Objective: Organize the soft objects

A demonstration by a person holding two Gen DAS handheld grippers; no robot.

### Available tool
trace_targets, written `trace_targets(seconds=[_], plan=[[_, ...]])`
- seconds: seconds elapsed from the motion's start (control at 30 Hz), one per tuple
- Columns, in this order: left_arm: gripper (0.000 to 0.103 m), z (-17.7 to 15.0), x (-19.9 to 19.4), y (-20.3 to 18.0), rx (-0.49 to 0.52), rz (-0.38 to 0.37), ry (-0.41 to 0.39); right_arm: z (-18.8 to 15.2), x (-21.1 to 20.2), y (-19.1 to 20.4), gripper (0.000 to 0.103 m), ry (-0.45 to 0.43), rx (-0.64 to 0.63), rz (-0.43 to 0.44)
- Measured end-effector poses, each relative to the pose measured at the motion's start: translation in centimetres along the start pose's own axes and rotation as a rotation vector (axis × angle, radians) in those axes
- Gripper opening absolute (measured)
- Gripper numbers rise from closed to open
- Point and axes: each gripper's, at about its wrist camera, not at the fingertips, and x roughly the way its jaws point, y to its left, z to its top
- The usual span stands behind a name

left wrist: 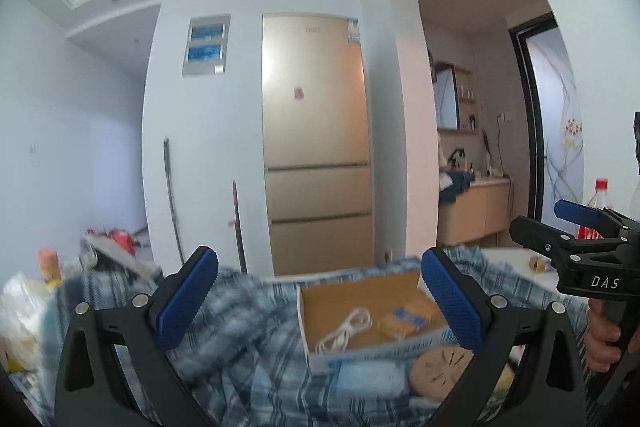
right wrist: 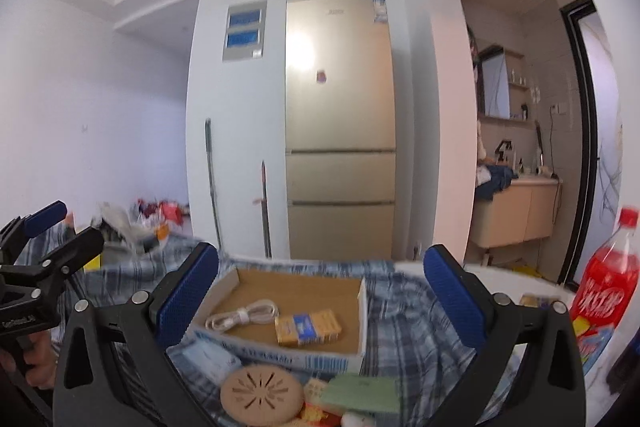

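Note:
A blue plaid cloth (left wrist: 248, 339) lies rumpled over the table and also shows in the right wrist view (right wrist: 404, 323). On it sits an open cardboard box (right wrist: 296, 291) holding a coiled white cable (right wrist: 240, 315) and a yellow packet (right wrist: 308, 327); the box also shows in the left wrist view (left wrist: 360, 299). My left gripper (left wrist: 320, 303) is open and empty above the cloth. My right gripper (right wrist: 320, 295) is open and empty, with the box between its fingers. A light blue soft packet (right wrist: 212, 355) lies by the box.
A tan round slotted disc (right wrist: 260, 395) and a green card (right wrist: 360, 391) lie at the near edge. A red soda bottle (right wrist: 608, 283) stands at the right. A gold fridge (right wrist: 340, 131) stands behind. Bags and clutter (left wrist: 108, 247) lie on the floor at left.

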Motion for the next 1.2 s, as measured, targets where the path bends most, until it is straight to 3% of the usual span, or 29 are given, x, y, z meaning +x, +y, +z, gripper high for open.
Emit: trace_targets(seconds=[0.13,0.5,0.73,0.83,1.03,1.2], plan=[[0.103,-2.3,1.3,-0.5,0.013,-0.006,0.064,-1.7,1.4,0.2,0.103,0.069,0.004,0.021],[0.103,-2.6,2.6,0.3,-0.022,0.013,0.142,-3.4,3.3,0.8,0.103,0.178,-0.032,0.059],[0.103,-3.7,4.0,0.4,-0.037,0.008,0.294,-4.5,5.5,1.6,0.103,0.319,-0.057,0.104],[0.103,-3.8,3.8,0.2,-0.031,0.007,0.294,-5.1,6.1,1.8,0.103,0.366,-0.06,0.118],[0.103,-4.2,4.7,0.5,-0.043,0.021,0.369,-6.4,7.4,3.0,0.103,0.478,-0.1,0.159],[0.103,-5.2,6.1,0.4,-0.037,0.014,0.494,-7.6,8.4,3.7,0.103,0.575,-0.126,0.2]])
